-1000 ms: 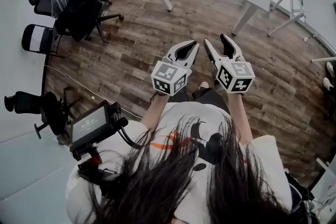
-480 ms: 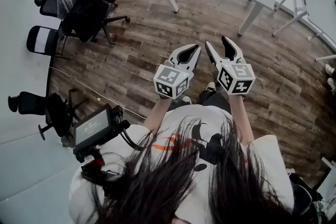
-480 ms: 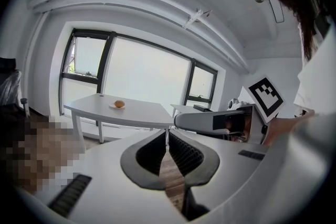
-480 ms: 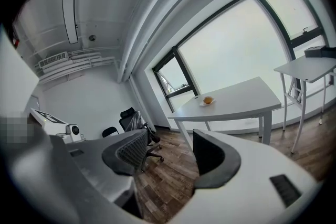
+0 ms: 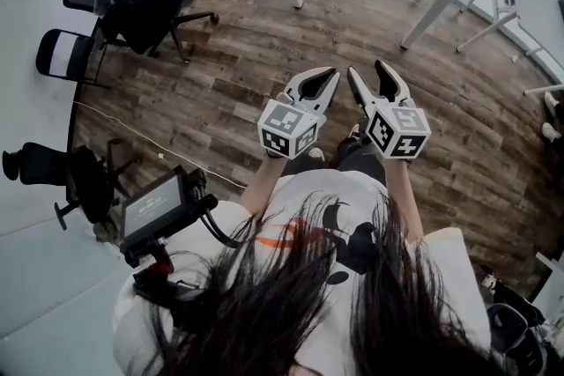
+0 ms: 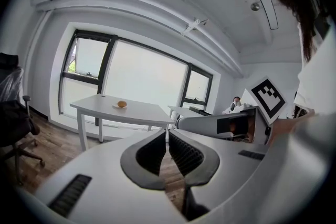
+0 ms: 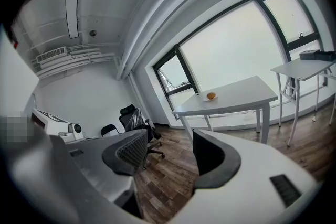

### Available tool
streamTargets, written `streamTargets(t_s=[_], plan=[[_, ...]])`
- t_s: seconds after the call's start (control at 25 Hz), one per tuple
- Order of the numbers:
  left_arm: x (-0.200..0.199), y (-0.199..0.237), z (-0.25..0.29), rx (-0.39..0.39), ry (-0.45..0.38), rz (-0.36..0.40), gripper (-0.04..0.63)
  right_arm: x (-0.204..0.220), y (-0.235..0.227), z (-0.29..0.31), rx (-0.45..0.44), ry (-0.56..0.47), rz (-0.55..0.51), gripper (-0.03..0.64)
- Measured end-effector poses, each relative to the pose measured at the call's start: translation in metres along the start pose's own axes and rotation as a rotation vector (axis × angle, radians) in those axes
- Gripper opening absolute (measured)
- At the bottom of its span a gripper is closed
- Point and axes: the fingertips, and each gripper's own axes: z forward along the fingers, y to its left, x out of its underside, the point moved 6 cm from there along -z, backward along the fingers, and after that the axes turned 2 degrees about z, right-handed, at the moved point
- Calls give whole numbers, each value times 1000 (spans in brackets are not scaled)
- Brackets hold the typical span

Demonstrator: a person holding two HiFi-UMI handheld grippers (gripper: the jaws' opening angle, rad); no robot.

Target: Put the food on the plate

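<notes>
Food (image 6: 122, 104) lies far ahead; left tongs (image 6: 168, 134) clenched empty; right tongs (image 7: 170, 148) released.

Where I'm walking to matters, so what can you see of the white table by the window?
The table is white, with a flat rectangular top on slim white legs. It stands upright on the wood-look floor in front of a large window. On its top sits a small white plate with a round orange piece of food on it. Nothing else shows on the table.
</notes>
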Motion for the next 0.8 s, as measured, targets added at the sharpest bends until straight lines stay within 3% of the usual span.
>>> streamTargets(t_s=[0.12, 0.36, 0.8], plan=[[14, 6, -22, 11, -10, -5, 6, 19, 20, -4, 14, 0, -11, 282], [3, 11, -80, 29, -43, -8, 6, 22, 78, -19, 42, 1, -47, 282], [4, 24, -99, 31, -62, -2, 6, 29, 100, -12, 42, 0, -68, 282]])
